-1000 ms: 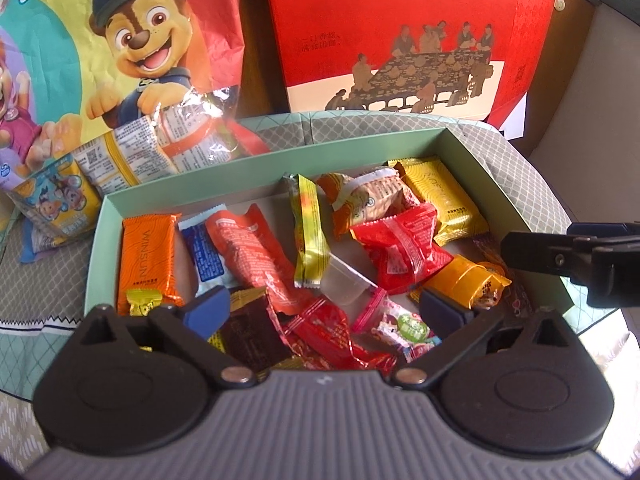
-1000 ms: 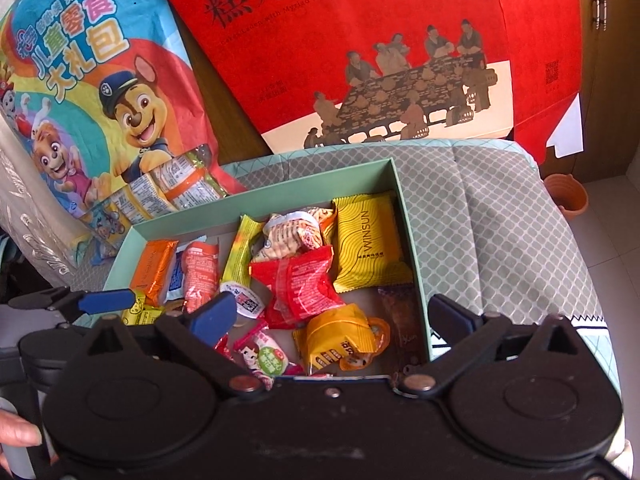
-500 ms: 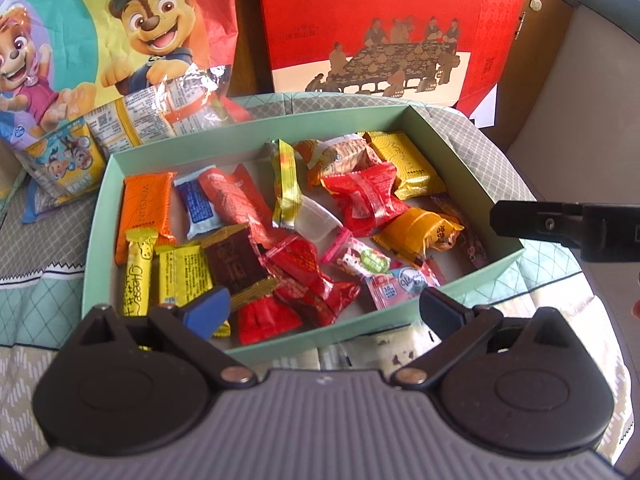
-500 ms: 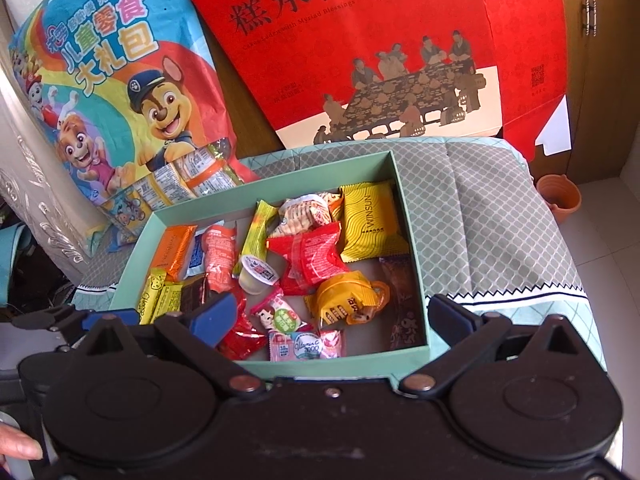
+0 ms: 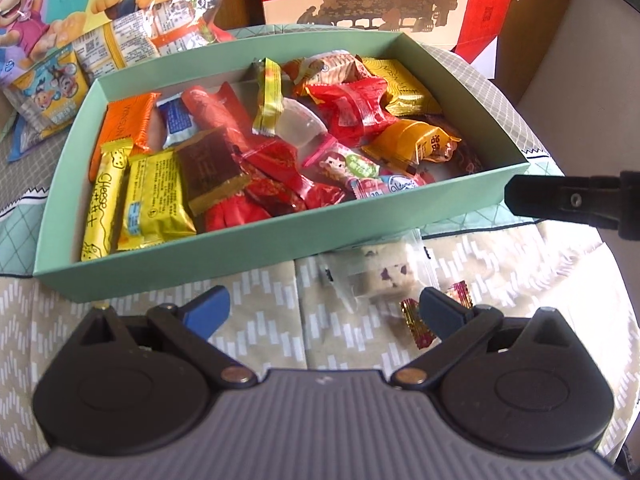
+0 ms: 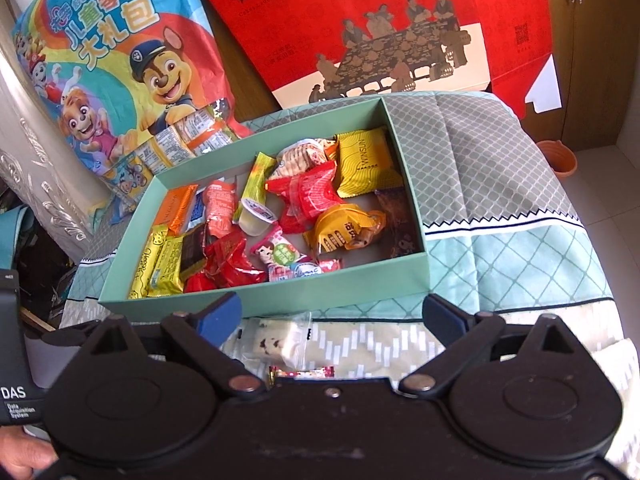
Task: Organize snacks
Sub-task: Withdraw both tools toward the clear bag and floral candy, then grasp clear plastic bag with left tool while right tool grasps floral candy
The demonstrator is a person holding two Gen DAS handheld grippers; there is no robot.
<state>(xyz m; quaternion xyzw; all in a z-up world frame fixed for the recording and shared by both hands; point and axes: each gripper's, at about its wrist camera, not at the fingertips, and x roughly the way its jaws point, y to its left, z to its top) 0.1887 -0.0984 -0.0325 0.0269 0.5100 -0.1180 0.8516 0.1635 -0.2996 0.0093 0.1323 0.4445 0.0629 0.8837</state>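
Observation:
A mint-green box [image 5: 240,248] [image 6: 340,288] on the cloth-covered surface holds several wrapped snacks, among them an orange-yellow packet [image 5: 416,140] and a red packet [image 6: 308,192]. In front of the box lie a clear-wrapped nougat [image 5: 380,276] [image 6: 280,340] and a small red-gold candy [image 5: 416,322] [image 6: 302,372]. My left gripper [image 5: 322,310] hangs open just short of the nougat, nothing in it. My right gripper [image 6: 331,316] is above the nougat, its jaws closing but still wide, touching nothing. One of its fingers [image 5: 560,200] shows at the right of the left wrist view.
A cartoon snack bag [image 6: 112,60] with packets [image 5: 120,44] spilling from it and a red gift box [image 6: 380,20] stand behind the green box. An orange pot [image 6: 556,158] sits on the floor by a wooden cabinet. A hand [image 6: 20,452] shows at the lower left.
Both grippers have drawn back from over the box toward the near side. The box's front wall, the nougat and the small candy have come into view. The right fingers have narrowed slightly.

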